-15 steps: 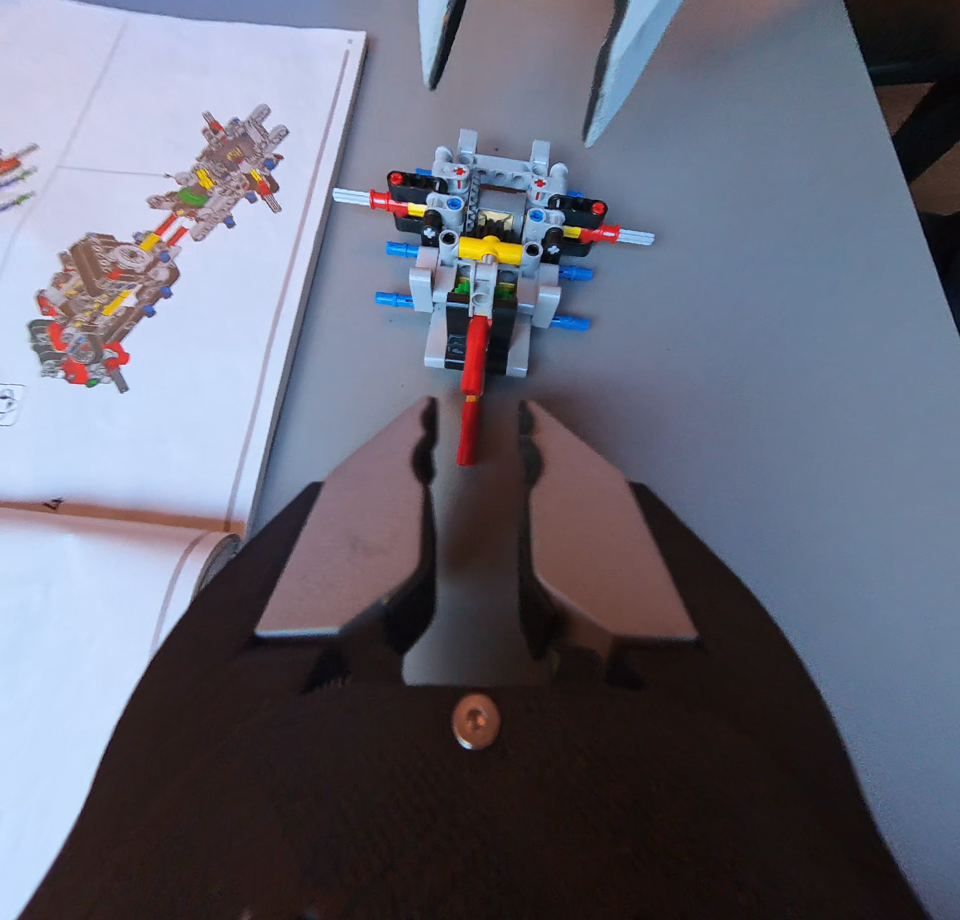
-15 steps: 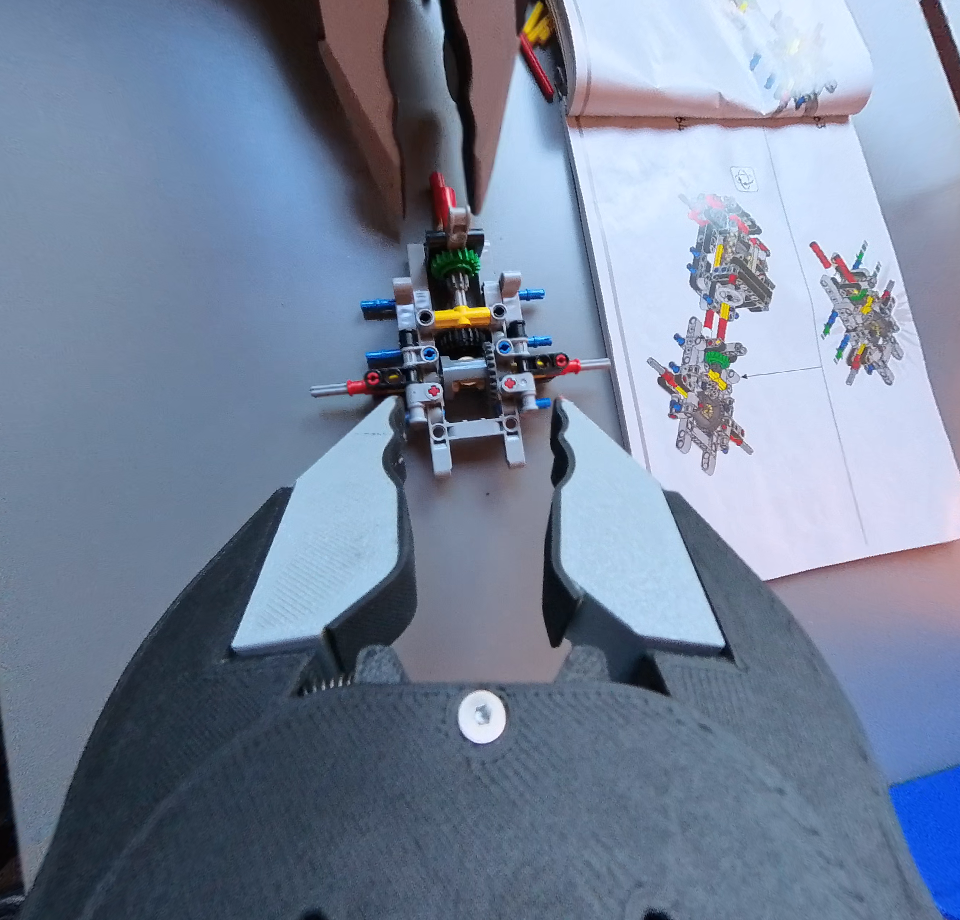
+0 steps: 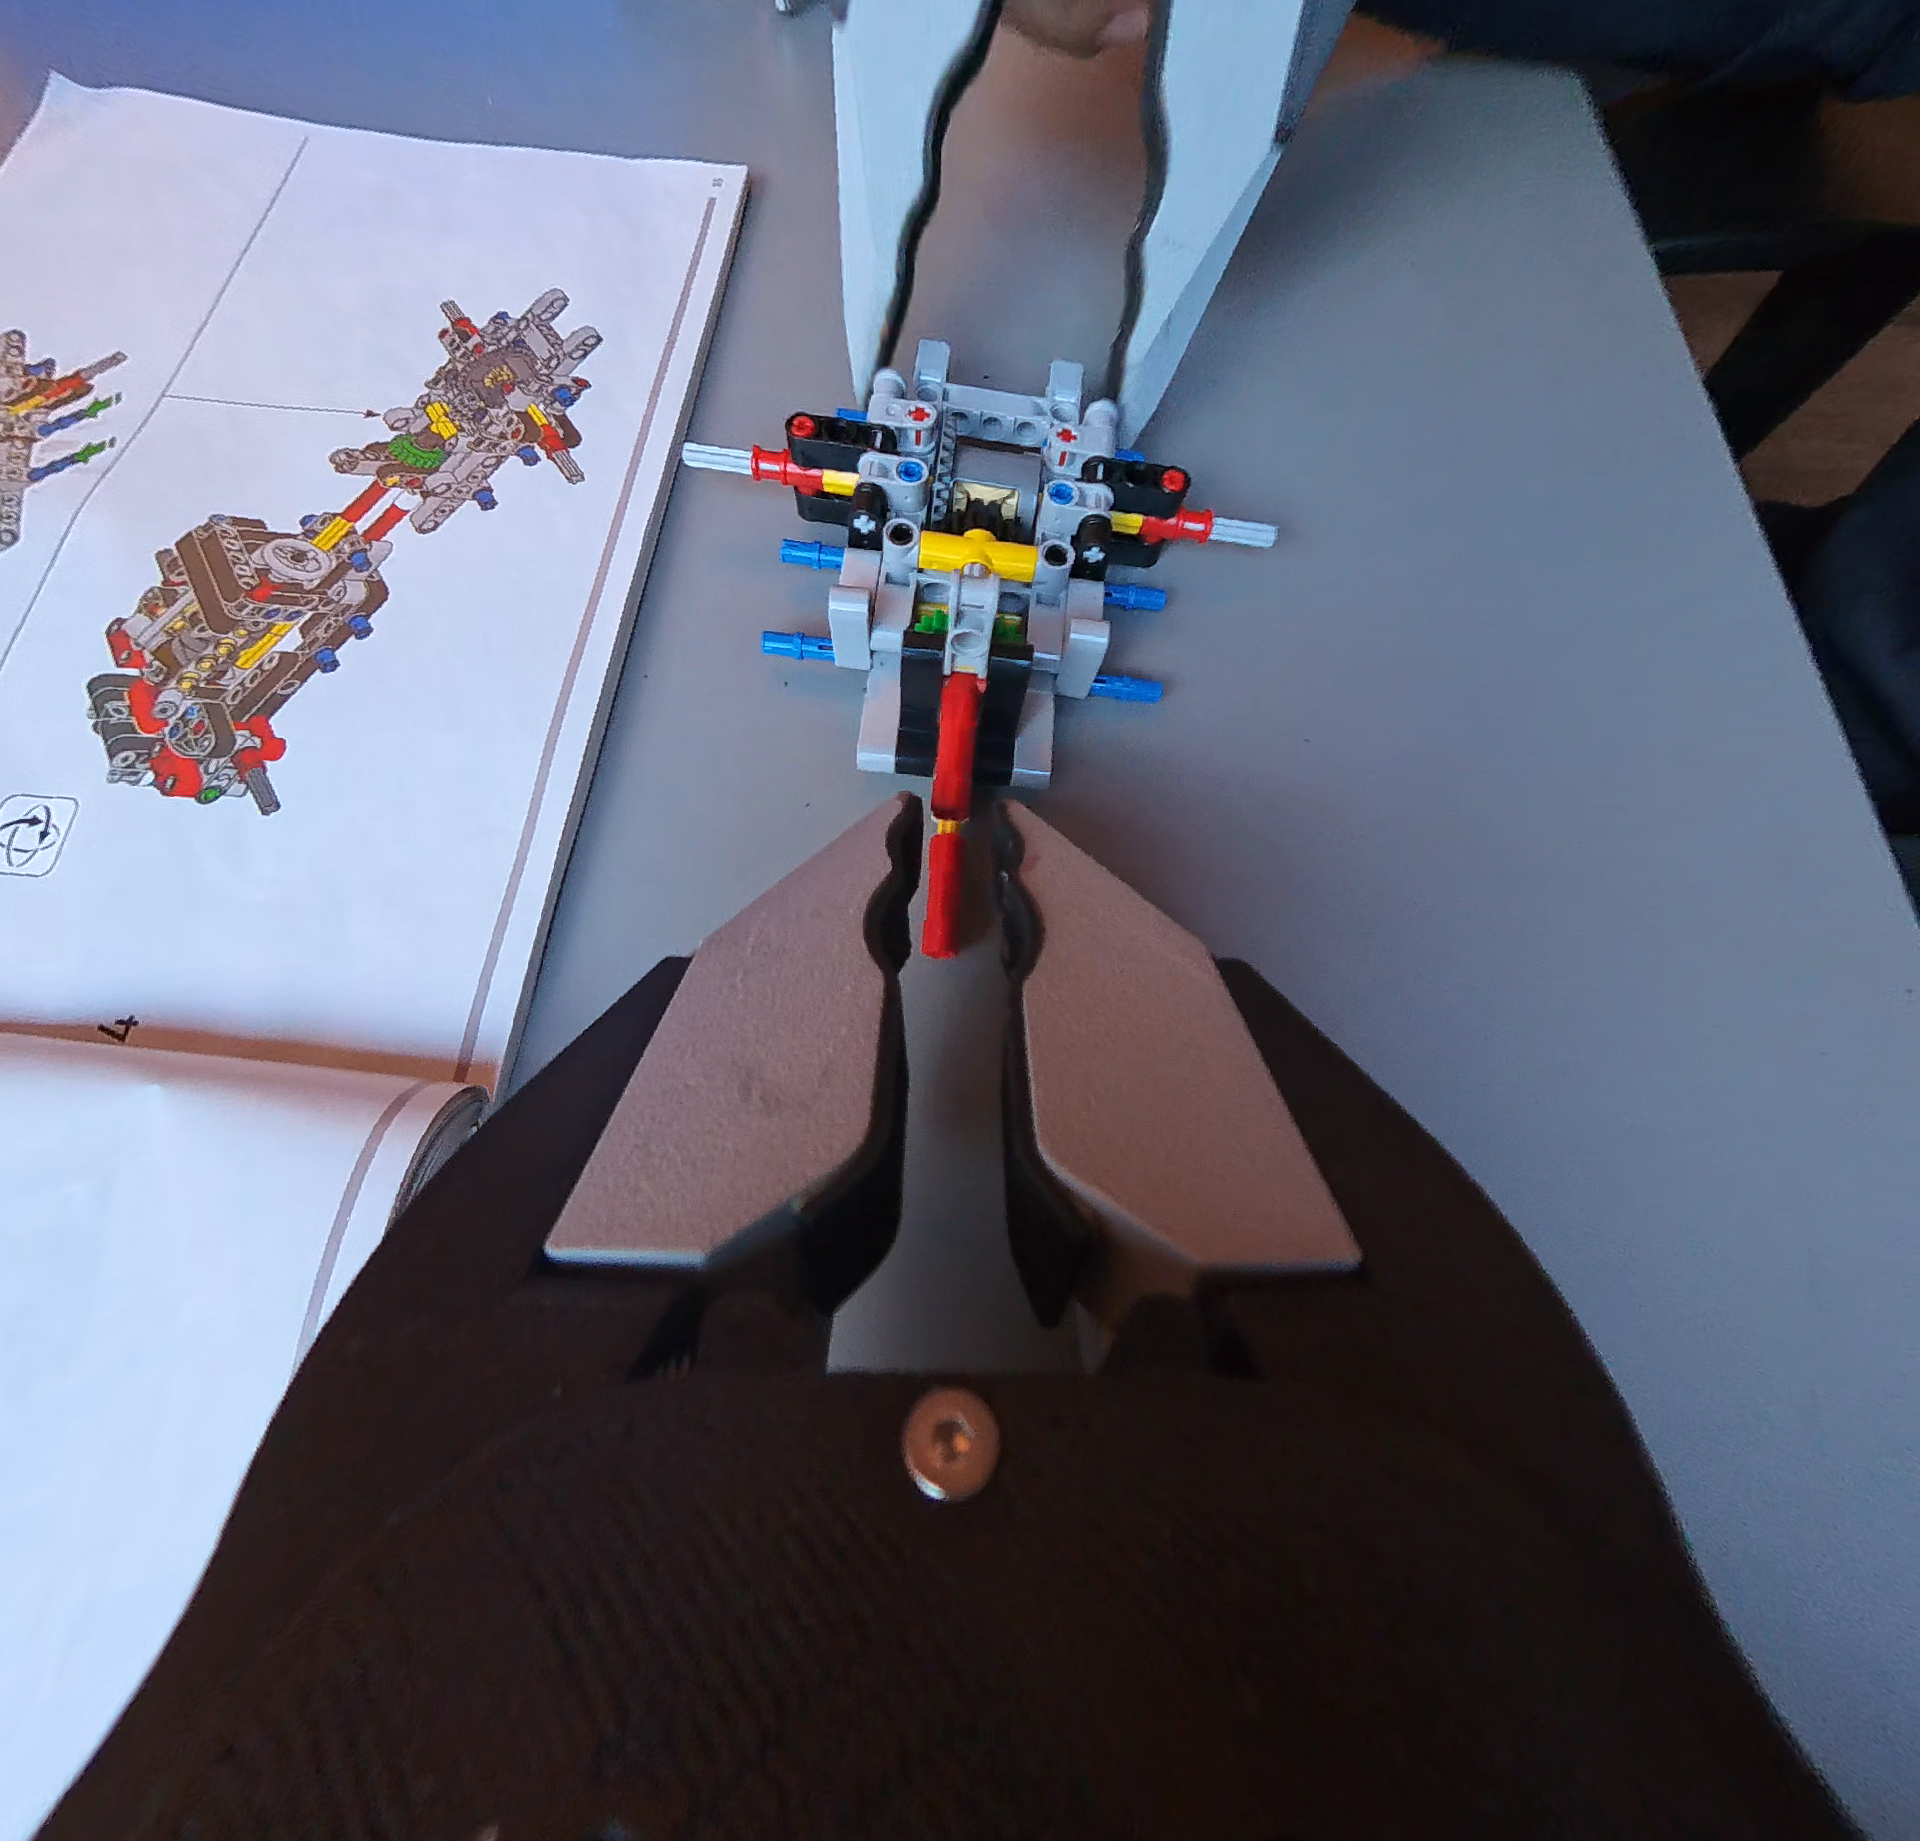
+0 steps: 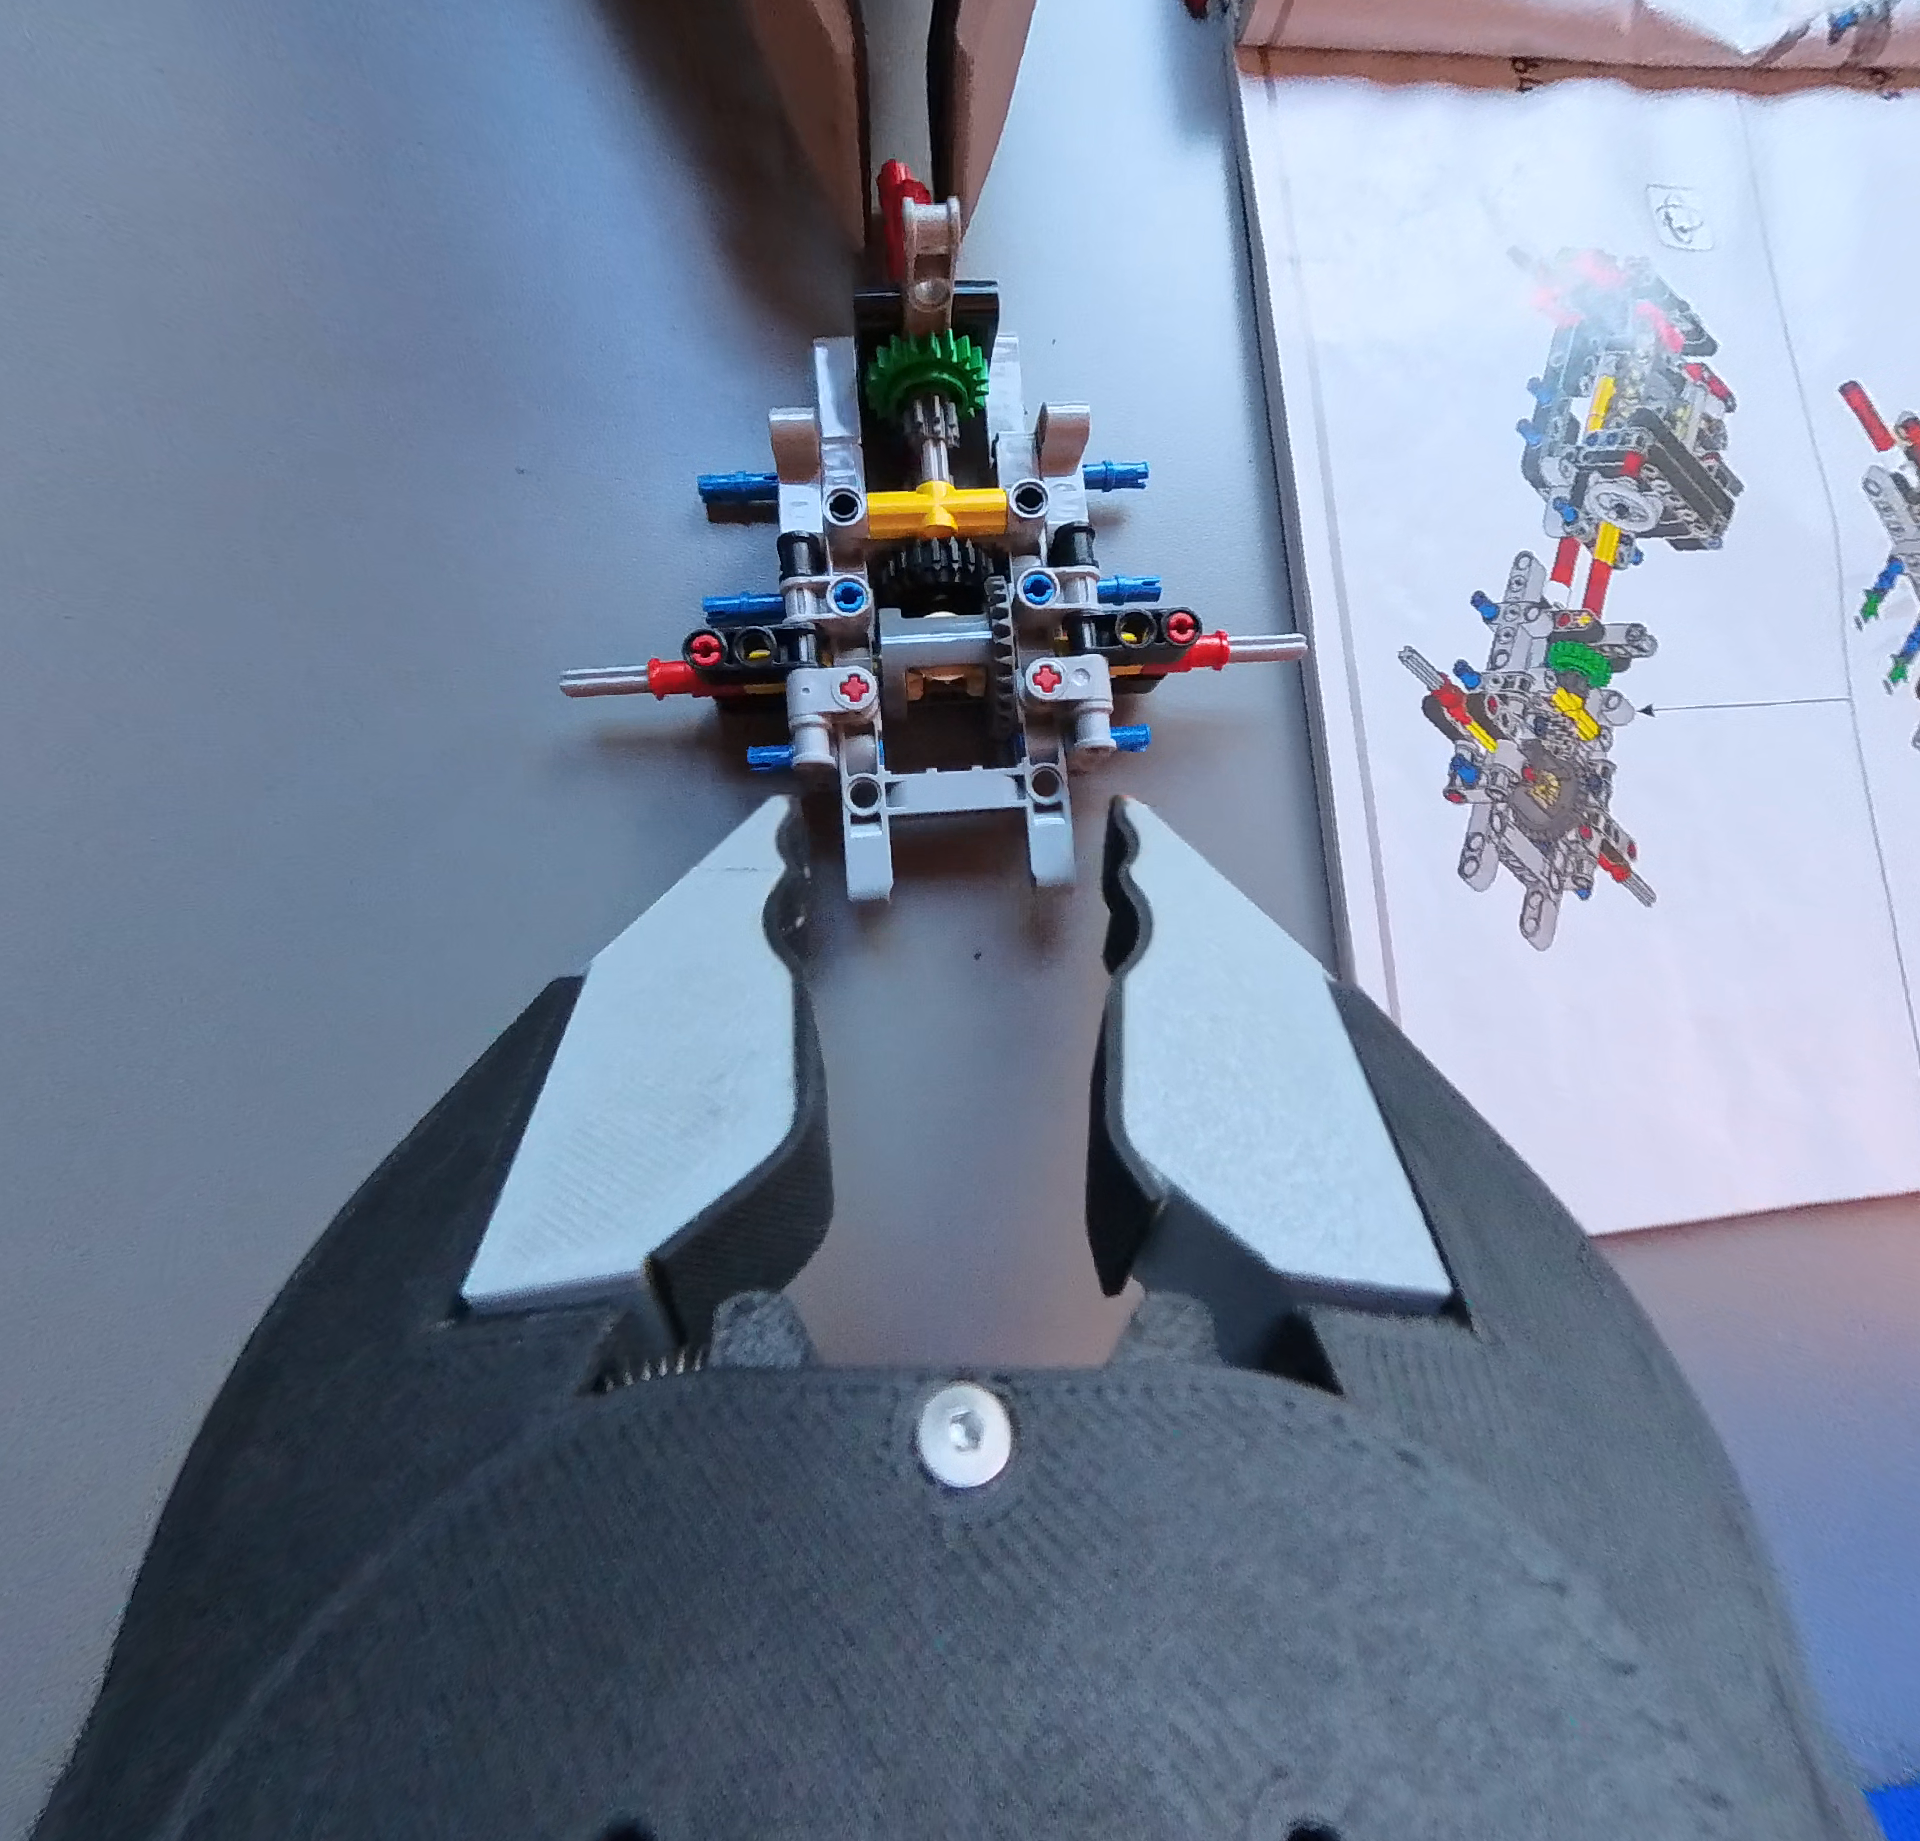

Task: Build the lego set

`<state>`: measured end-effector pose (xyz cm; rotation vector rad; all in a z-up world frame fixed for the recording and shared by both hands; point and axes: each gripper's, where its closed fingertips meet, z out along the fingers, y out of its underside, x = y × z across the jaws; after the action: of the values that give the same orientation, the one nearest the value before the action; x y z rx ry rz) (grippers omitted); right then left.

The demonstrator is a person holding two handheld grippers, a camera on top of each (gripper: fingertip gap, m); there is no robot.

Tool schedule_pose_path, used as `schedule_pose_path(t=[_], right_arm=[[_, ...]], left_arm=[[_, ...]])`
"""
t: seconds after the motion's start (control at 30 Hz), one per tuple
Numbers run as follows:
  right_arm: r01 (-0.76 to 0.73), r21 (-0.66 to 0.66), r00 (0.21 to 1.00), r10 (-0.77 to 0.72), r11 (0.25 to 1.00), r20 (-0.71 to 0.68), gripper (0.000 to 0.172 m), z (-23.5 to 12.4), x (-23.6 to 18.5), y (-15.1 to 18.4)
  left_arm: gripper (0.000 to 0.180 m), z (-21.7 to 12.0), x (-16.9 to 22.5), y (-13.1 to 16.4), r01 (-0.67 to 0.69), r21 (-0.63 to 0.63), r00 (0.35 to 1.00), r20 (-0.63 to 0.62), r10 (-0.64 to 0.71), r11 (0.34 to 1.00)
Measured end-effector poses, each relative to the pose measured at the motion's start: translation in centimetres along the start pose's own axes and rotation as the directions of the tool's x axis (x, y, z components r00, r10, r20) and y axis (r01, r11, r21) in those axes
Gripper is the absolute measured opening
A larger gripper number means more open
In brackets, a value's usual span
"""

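Sits mid-table on a grey tabletop (image 3: 1455, 856): a small grey, black and yellow toy-brick gear assembly (image 3: 977, 565), beside an open white instruction booklet (image 3: 364, 648) printed with coloured build diagrams and a small page number. Left gripper (image 3: 951, 856) narrowed onto the assembly's protruding red plastic rod (image 3: 940, 898); right gripper (image 4: 951, 835) spread, flanking the grey frame end (image 4: 956, 789) without pressing.

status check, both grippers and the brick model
Left gripper closed around red shaft. Right gripper flanks grey frame. Model on table, booklet beside.
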<state>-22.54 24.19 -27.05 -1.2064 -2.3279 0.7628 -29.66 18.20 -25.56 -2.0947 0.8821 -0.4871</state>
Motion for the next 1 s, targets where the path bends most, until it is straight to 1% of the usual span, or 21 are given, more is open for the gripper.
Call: schedule_pose_path(t=[0.13, 0.17, 0.37, 0.53, 0.6, 0.7, 0.8, 1.0], right_arm=[[0.028, 0.011, 0.999, -0.028, 1.0, 0.037, 0.042, 0.3, -0.3, -0.1], [0.034, 0.016, 0.998, -0.034, 0.999, 0.045, 0.042, 0.4, -0.4, -0.2], [0.053, 0.029, 0.997, -0.055, 0.998, 0.06, 0.041, 0.5, -0.6, -0.4], [0.073, -0.004, 0.996, -0.072, 0.997, 0.054, 0.041, 0.5, -0.6, -0.4], [0.07, -0.012, 0.996, -0.069, 0.997, 0.059, 0.041, 0.5, -0.7, -0.3], [0.066, -0.016, 0.996, -0.064, 0.998, 0.066, 0.041, 0.5, -0.6, -0.3], [0.07, -0.019, 0.996, -0.069, 0.997, 0.058, 0.041, 0.5, -0.6, -0.3], [0.063, -0.034, 0.996, -0.061, 0.997, 0.062, 0.04, 0.4, -0.6, -0.2]], left_arm=[[0.007, 0.1, 0.1, -0.4, 0.017, 0.02, 1.0, -0.018, -0.016, 1.0], [0.004, 0.3, 0.2, -0.5, 0.014, 0.018, 1.0, -0.021, -0.014, 1.0], [0.003, 0.8, 0.4, -0.8, -0.016, -0.005, 1.0, 0.006, 0.016, 1.0], [0.002, 0.8, 0.4, -1.0, -0.024, -0.04, 0.999, 0.026, 0.025, 0.999], [0.002, 0.6, 0.5, -1.6, -0.007, -0.013, 1.0, 0.015, 0.008, 1.0], [0.002, 0.7, 0.4, -1.5, 0.01, -0.018, 1.0, 0.004, -0.01, 1.0], [0.003, 0.7, 0.4, -1.4, -0.001, -0.025, 1.0, 0.007, 0.001, 1.0], [0.002, 1.0, 0.3, -1.6, 0.012, -0.009, 1.0, 0.011, -0.012, 1.0]])
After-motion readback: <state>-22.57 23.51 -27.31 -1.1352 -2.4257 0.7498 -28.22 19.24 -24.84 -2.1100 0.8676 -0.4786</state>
